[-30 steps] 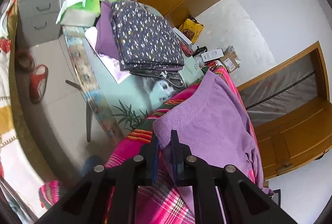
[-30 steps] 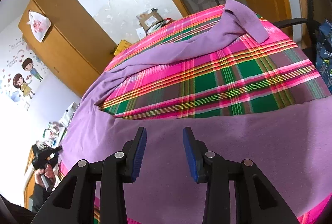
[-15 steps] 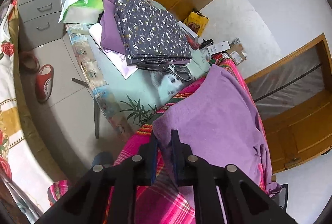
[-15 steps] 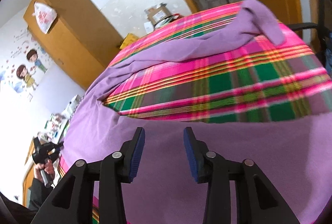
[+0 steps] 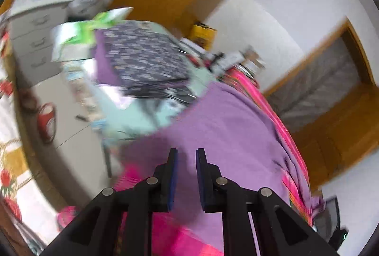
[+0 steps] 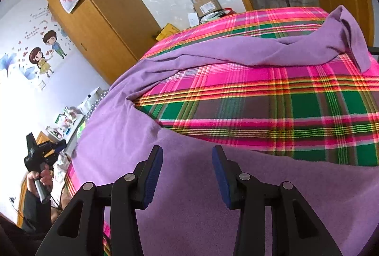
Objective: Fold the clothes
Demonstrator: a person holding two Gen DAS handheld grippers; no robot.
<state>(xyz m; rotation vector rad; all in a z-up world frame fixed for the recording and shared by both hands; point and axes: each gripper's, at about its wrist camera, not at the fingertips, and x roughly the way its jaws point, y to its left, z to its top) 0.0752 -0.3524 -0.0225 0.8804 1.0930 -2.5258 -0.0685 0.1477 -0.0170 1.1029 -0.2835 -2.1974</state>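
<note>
A purple garment lies spread over a pink and green plaid cloth, with one part stretching to the far right corner. In the left wrist view, which is blurred, the same purple garment lies under my left gripper. Its jaws stand apart with nothing pinched between them. My right gripper hovers over the near part of the garment, open and empty. At the left edge of the right wrist view a hand holds the left gripper.
A pile of folded clothes topped by a dark flowered piece sits on a pale green table. Behind it stand grey drawers. A wooden wardrobe and boxes line the far wall. A red slipper lies on the floor.
My left gripper has let go of the purple garment's edge, opened and lifted away over the cloth. The right gripper's jaws have spread wider as it slid across the garment.
</note>
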